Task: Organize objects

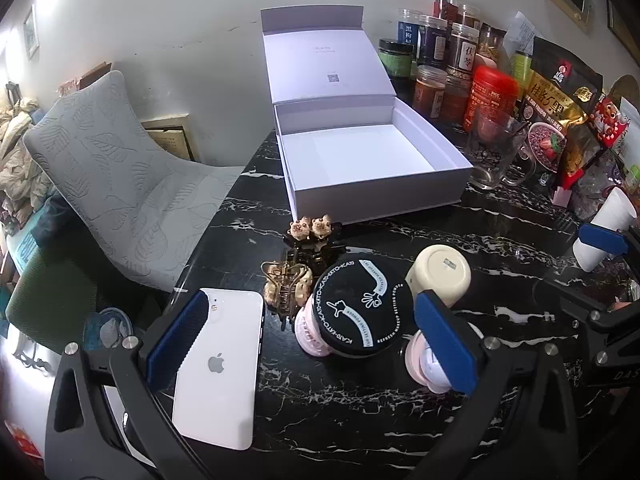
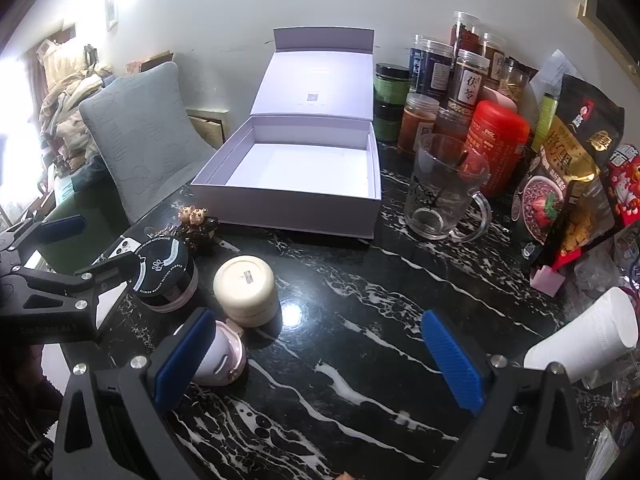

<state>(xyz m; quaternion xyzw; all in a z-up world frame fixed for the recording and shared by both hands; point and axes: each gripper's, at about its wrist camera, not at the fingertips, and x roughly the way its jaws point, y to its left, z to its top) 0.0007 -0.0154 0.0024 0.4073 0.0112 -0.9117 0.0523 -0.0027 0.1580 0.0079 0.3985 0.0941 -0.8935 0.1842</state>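
An open white box with its lid up stands empty at the back of the black marble table. In front of it lie a bear hair clip, a gold claw clip, a white phone face down, a black-lidded powder jar, a cream jar and a small pink case. My left gripper hangs open above the phone and the powder jar, touching nothing. My right gripper is open over bare table, its left finger beside the pink case.
Several spice jars, a red tin and snack bags crowd the back right. A glass mug stands right of the box, and a white paper cup lies at the right. A grey cushion sits past the table's left edge.
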